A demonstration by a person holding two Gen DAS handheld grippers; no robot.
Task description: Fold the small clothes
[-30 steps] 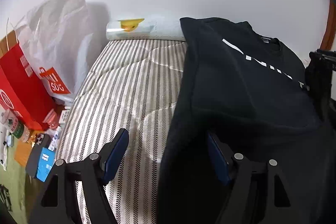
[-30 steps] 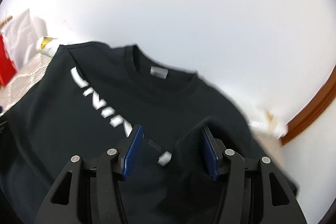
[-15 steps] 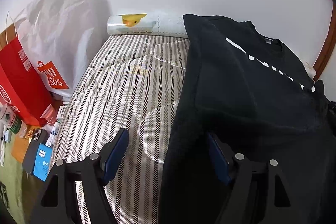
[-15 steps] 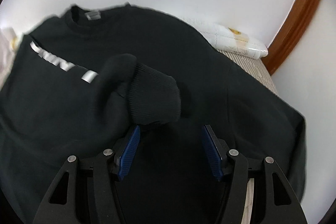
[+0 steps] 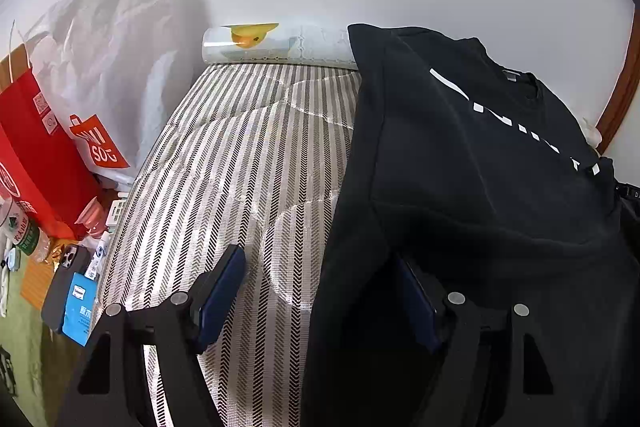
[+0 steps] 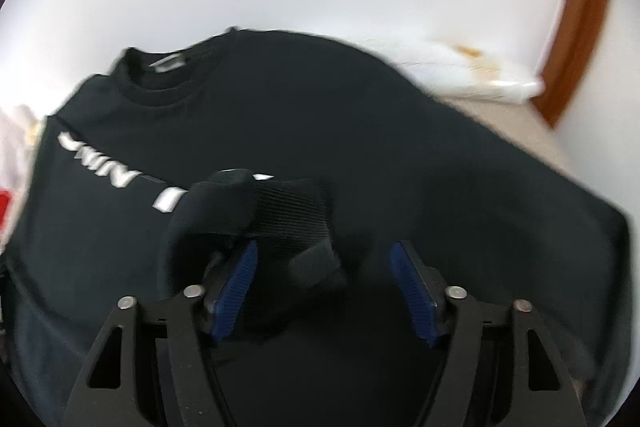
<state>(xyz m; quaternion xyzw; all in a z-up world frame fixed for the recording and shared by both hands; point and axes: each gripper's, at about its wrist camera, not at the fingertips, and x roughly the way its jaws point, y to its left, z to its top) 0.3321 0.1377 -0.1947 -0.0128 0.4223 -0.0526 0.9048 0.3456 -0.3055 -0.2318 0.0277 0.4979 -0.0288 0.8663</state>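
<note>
The black sweatshirt [image 5: 472, 163] lies chest-up across the right half of the left wrist view, on the striped mattress [image 5: 240, 163], its collar toward the upper right and its near side edge running down the frame's centre. In the right wrist view the ribbed sleeve cuff [image 6: 288, 215] sits bunched at centre, draped over the inner finger of the right gripper [image 6: 324, 287], whose jaws stand wide apart and clamp nothing. The left gripper [image 5: 320, 295] is likewise spread, with the sweatshirt's lower side edge lying between its pads; one pad is half buried in dark cloth, and nothing is pinched. The step in hand looks like laying the sleeve inward across the chest. To do it well, the cuff should slide clear of the finger without snagging, then the sleeve be smoothed flat along the printed white lettering [image 6: 104, 163] so no lump sits under the later folds. The left gripper could pin the hem to keep the body from creeping. A rolled white pad [image 5: 276, 45] lies at the mattress's far end, upper centre, clear of the work; the red bag [image 5: 36, 155], white bag [image 5: 108, 39] and phone [image 5: 64, 283] sit at far left, off the mattress, no hindrance.
</note>
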